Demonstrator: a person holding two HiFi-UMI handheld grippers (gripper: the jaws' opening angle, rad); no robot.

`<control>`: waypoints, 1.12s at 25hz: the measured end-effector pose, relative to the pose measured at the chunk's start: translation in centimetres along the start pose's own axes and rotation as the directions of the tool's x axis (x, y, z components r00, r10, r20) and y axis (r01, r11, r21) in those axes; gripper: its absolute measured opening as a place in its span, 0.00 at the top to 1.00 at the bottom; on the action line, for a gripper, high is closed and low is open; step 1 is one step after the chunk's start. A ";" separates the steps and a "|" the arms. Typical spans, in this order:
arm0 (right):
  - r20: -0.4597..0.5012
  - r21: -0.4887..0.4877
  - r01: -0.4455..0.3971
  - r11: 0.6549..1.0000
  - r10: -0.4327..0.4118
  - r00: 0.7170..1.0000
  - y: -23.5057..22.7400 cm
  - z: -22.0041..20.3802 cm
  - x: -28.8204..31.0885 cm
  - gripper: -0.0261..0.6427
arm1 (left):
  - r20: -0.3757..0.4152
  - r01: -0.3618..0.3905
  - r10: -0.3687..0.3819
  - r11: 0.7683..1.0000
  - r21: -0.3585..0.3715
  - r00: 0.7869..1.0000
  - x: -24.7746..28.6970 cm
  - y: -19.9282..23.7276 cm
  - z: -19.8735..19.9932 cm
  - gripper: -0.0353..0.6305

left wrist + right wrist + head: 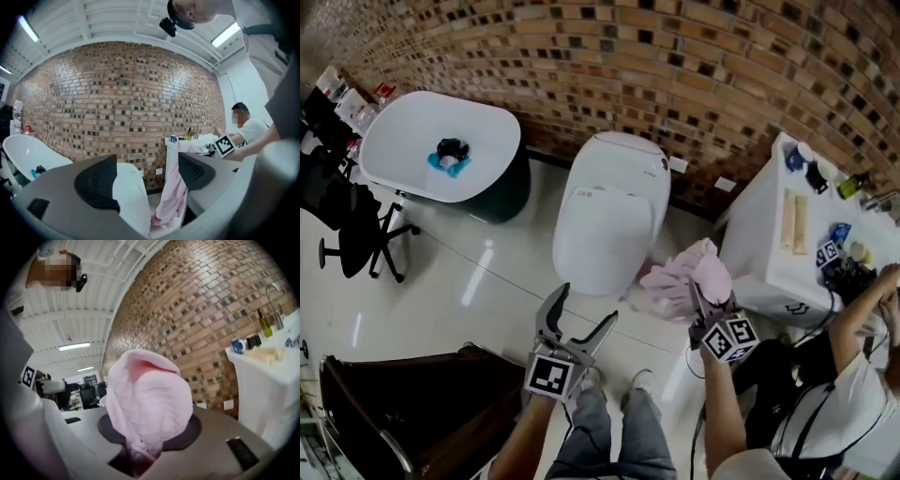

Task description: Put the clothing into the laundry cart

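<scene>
A pink garment [689, 278] hangs bunched in front of the white counter [769, 253], and my right gripper [700, 305] is shut on it from below. In the right gripper view the pink garment [147, 399] bulges up out of the closed jaws of my right gripper [143, 448] and hides most of what lies ahead. My left gripper [586, 311] is open and holds nothing, just left of the garment. Between its pads in the left gripper view, my left gripper [147, 180] frames the hanging pink garment [171, 197]. The dark laundry cart [422, 403] stands at the lower left.
A white rounded toilet-like unit [609, 211] stands ahead of me against the brick wall. A white tub [441, 141] with a dark and blue item in it is at the far left, beside office chairs [347, 225]. A second person [844, 394] sits at the right by the counter.
</scene>
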State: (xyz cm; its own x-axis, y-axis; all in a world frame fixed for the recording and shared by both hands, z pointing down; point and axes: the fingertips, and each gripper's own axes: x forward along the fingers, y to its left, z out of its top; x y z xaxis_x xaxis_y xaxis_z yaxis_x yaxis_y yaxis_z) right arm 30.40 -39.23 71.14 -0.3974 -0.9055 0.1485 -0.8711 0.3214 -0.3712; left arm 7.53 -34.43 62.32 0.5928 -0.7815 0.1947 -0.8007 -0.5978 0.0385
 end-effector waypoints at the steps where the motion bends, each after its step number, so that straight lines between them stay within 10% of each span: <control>1: 0.042 -0.011 -0.014 1.000 0.014 0.999 1.9 4.2 -0.9 0.72 | 0.019 -0.008 0.008 1.000 0.000 1.000 -0.7 0.0 2.7 0.35; 10: 0.356 -0.120 -0.185 0.975 0.217 0.909 19.9 31.1 -8.8 0.72 | 0.149 -0.089 0.090 0.996 -0.014 0.985 -10.2 1.9 19.4 0.35; 19: 0.414 -0.217 -0.492 0.843 0.536 0.736 34.6 38.3 -11.1 0.72 | 0.199 -0.314 0.307 0.949 0.006 0.931 -21.3 3.7 24.6 0.35; 25: 0.337 -0.188 -0.773 0.606 0.779 0.528 45.9 37.7 -9.4 0.72 | 0.221 -0.616 0.600 0.788 0.004 0.769 -33.2 4.1 24.5 0.35; 28: 0.302 -0.158 -0.894 0.420 0.882 0.362 53.4 37.3 -9.7 0.72 | 0.212 -0.748 0.742 0.660 -0.071 0.636 -39.8 3.4 24.8 0.35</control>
State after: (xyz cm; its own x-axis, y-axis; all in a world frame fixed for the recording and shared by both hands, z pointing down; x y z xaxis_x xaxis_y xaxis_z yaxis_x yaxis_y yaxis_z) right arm -1.49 -23.66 15.68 -0.8248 -0.1277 -0.5508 -0.0566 0.9879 -0.1443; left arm -16.65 -9.78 30.35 -0.1993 -0.9784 -0.0556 -0.9781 0.2021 -0.0506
